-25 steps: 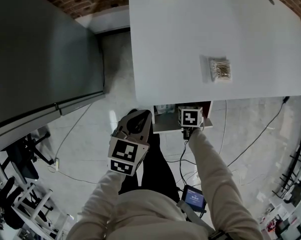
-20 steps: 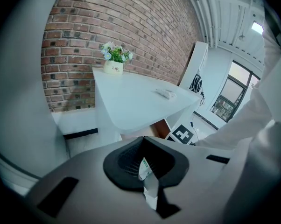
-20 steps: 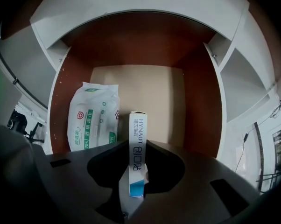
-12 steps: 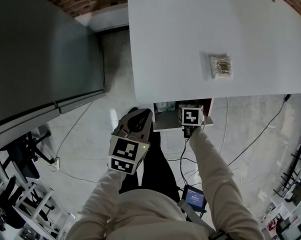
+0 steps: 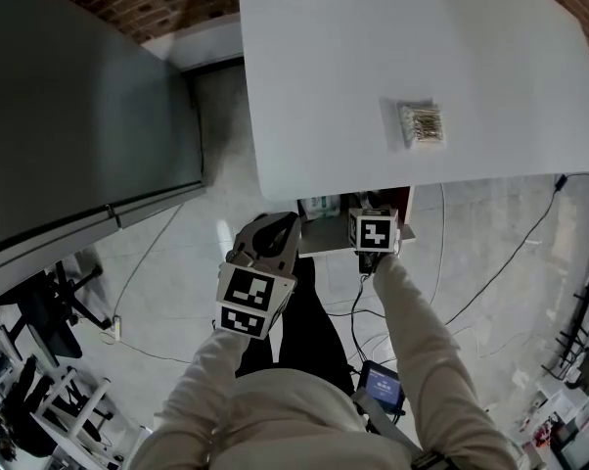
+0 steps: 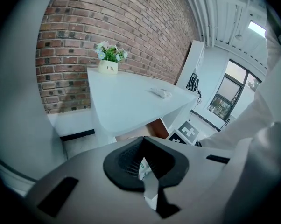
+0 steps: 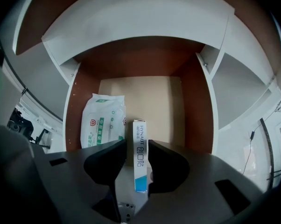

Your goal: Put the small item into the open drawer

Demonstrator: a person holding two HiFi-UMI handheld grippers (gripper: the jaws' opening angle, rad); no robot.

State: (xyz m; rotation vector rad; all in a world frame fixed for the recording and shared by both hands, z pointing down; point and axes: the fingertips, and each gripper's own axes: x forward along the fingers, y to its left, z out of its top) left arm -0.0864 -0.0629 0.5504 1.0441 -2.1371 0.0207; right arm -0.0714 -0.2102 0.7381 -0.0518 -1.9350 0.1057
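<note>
The drawer [image 7: 140, 92] stands pulled out from under the near edge of the white table [image 5: 373, 47], its pale floor and brown side walls open to the right gripper view. The small box [image 7: 140, 157], narrow and white with a blue end, lies lengthwise on the drawer floor near the front. A pack of wipes [image 7: 103, 122] with green print lies in the drawer too, just beside the box and against the drawer's left wall. The right gripper [image 7: 136, 143] hangs above the drawer front and points steeply down into it. Its jaws have just been opening and now stand wide apart, with the box between them but not clamped; a gap shows on its left side. The left gripper [image 6: 143, 141] is held off to the left of the drawer, clear of it, tips closed together and gripping nothing. Well beyond the drawer, out on the tabletop, sits a small packet of cotton swabs [image 5: 419, 123]. A potted plant [image 6: 108, 66] stands at the table's far end, against the brick wall [image 6: 108, 22].
</note>
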